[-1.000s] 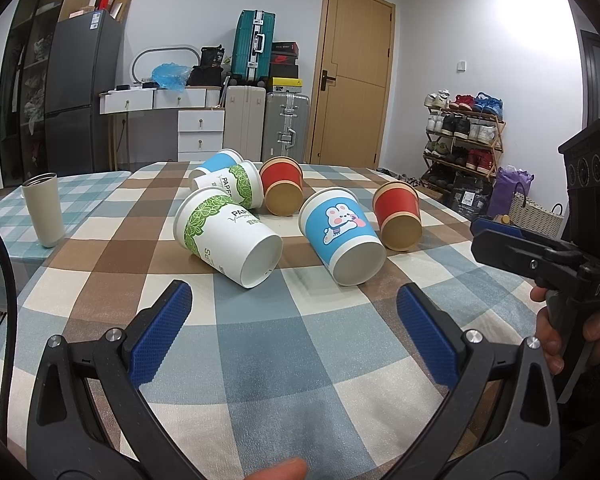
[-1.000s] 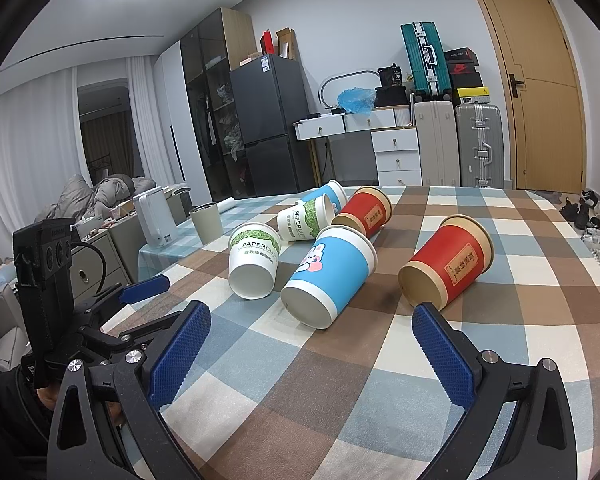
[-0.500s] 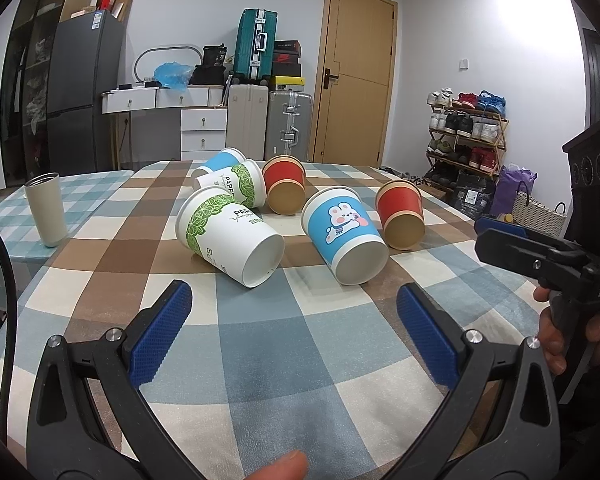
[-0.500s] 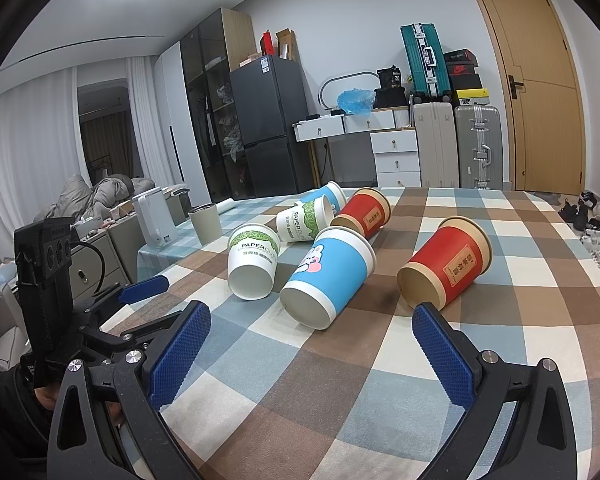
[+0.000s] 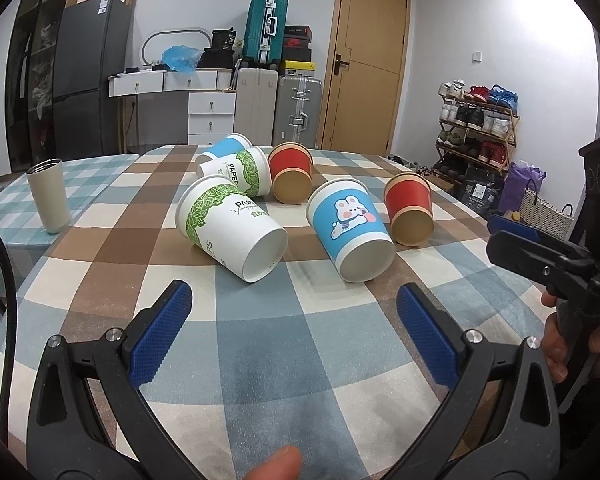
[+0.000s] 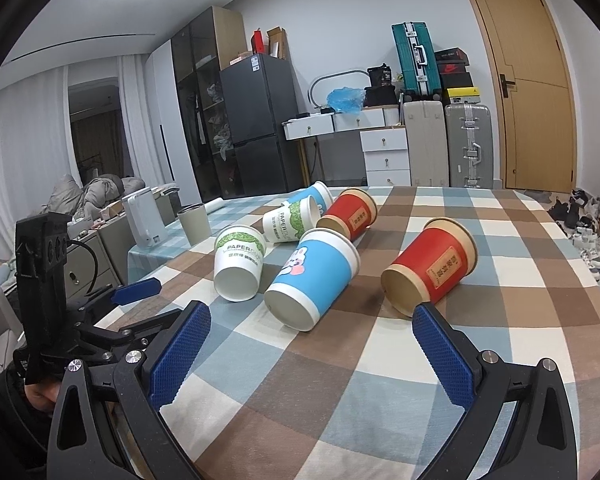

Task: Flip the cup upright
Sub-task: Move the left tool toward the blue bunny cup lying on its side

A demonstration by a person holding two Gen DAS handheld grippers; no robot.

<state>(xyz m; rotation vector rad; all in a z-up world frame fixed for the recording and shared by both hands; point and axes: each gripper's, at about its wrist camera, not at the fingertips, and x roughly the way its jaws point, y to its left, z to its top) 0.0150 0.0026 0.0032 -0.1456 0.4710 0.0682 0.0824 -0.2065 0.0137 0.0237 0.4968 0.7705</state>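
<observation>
Several paper cups lie on their sides on the checked tablecloth [image 5: 284, 344]. Nearest are a white cup with green leaves [image 5: 228, 228] [image 6: 239, 262] and a blue rabbit cup [image 5: 350, 228] [image 6: 314, 274], bases facing me. A red cup [image 5: 410, 208] [image 6: 432, 266] lies to the right. Behind lie another green-leaf cup [image 5: 240, 174], a blue cup [image 5: 224, 148] and a second red cup [image 5: 291, 172]. My left gripper [image 5: 294, 336] is open and empty, short of the near cups. My right gripper [image 6: 312, 350] is open and empty, facing the blue and red cups.
A beige tumbler [image 5: 48, 196] stands upright at the table's left side. A white kettle [image 6: 144, 220] stands beyond it. The table's right edge drops toward a shoe rack [image 5: 476, 120] and bags. Suitcases and drawers stand behind the table.
Both grippers have stayed open and nearly still. The left wrist view has crept slightly, with the cups drifting a little to the right. No cup has moved.
</observation>
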